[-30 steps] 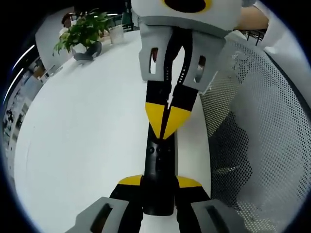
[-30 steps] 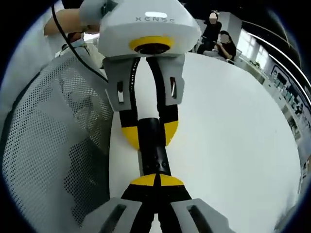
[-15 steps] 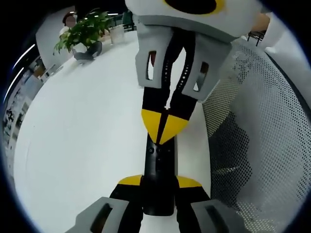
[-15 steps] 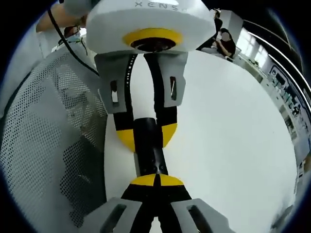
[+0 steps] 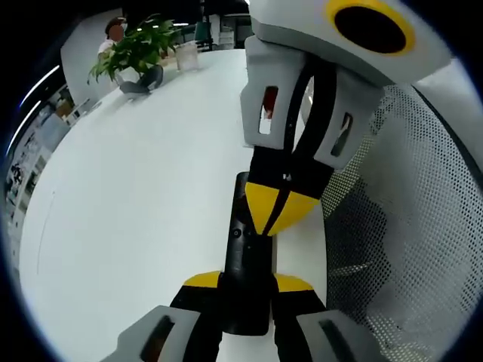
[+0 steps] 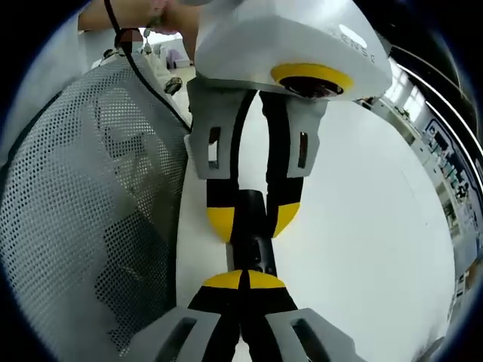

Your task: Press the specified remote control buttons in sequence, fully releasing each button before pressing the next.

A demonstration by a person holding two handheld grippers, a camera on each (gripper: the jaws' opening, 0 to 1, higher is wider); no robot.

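Here the left gripper (image 5: 245, 290) clamps the slim black remote control (image 5: 247, 256); the right gripper (image 5: 281, 215), fingers closed, presses it (sequence progress unreadable).

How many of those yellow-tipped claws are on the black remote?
2. The left gripper clamps one end of the remote; the right gripper has its closed tips on its face, seemingly pressing a button.

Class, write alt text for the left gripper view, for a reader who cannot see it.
A black remote control lies on a white table, clamped at its near end by the left gripper, while the right gripper comes in from the top with its yellow tips closed and resting on the remote. A potted plant stands at the far edge, and white mesh is at the right.
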